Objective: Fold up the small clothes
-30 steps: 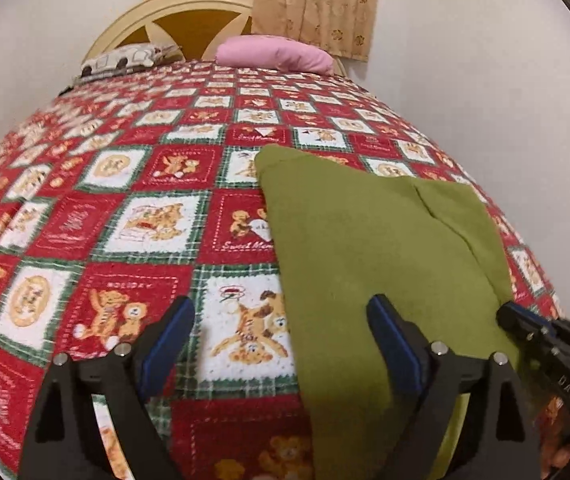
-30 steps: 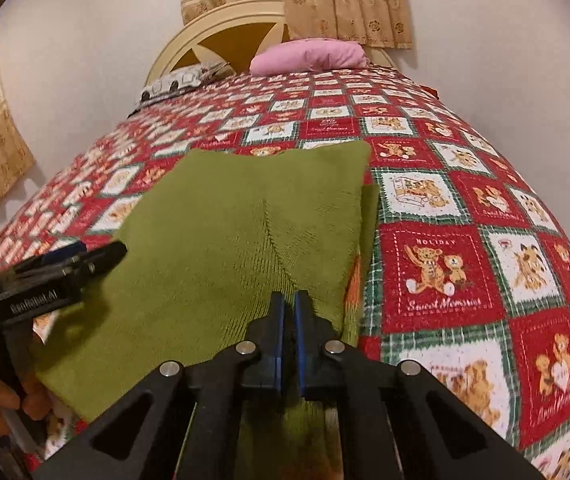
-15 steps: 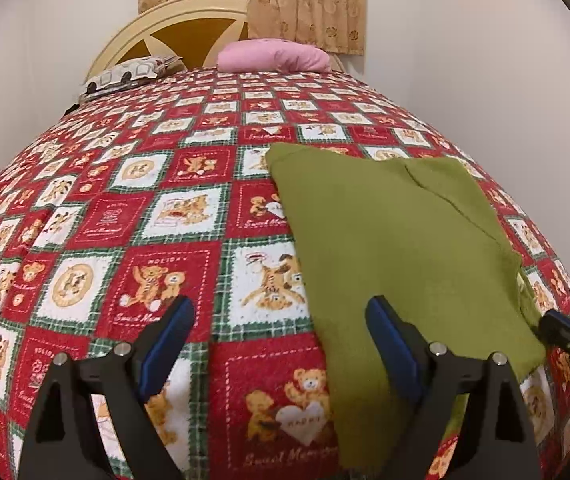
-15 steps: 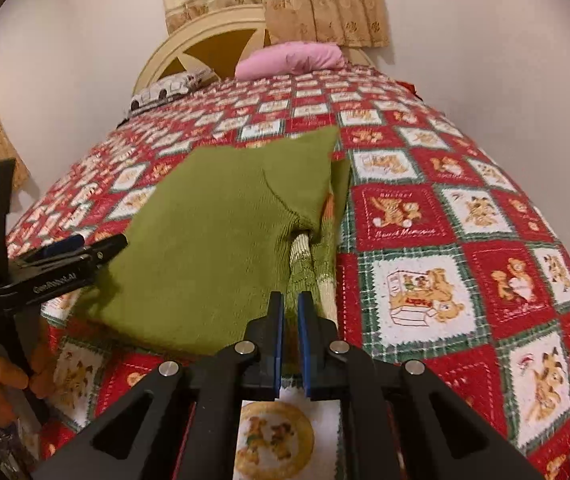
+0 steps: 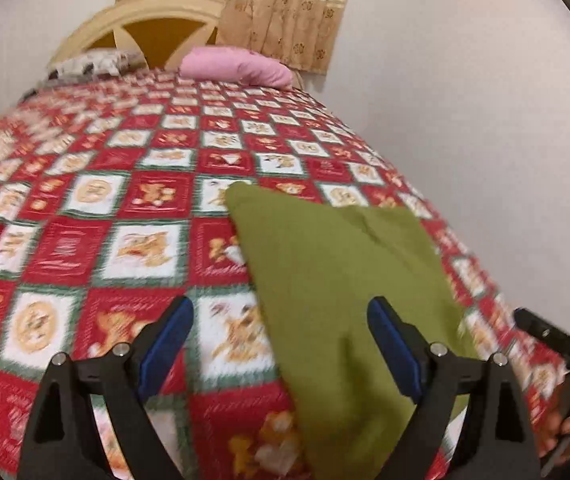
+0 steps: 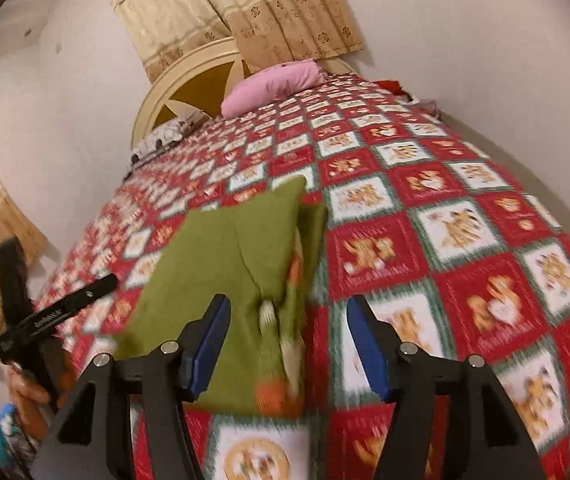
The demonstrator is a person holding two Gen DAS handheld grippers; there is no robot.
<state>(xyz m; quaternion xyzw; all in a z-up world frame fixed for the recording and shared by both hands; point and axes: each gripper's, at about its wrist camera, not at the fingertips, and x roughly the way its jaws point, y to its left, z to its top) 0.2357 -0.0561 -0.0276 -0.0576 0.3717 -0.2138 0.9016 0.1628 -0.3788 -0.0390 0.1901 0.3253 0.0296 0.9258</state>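
An olive-green knit garment lies folded flat on the bed, with an orange and white patterned strip showing along its near right edge. My left gripper hovers open above the garment's near left edge, nothing between its fingers. My right gripper hangs over the garment's near right corner. Its jaws are opening, and the cloth lies below the gap without either pad pressing on it. Each gripper shows in the other's view: the right gripper at the far right, the left gripper at the far left, held by a hand.
The bed wears a red, white and green teddy-bear quilt. A pink pillow and a patterned pillow rest against the cream headboard. A white wall runs close along the bed's right side, and beige curtains hang behind.
The right gripper, shut on the garment's near edge before, has opened, let the cloth drop, pulled back and rolled. The left gripper has lifted and drawn back, still open.
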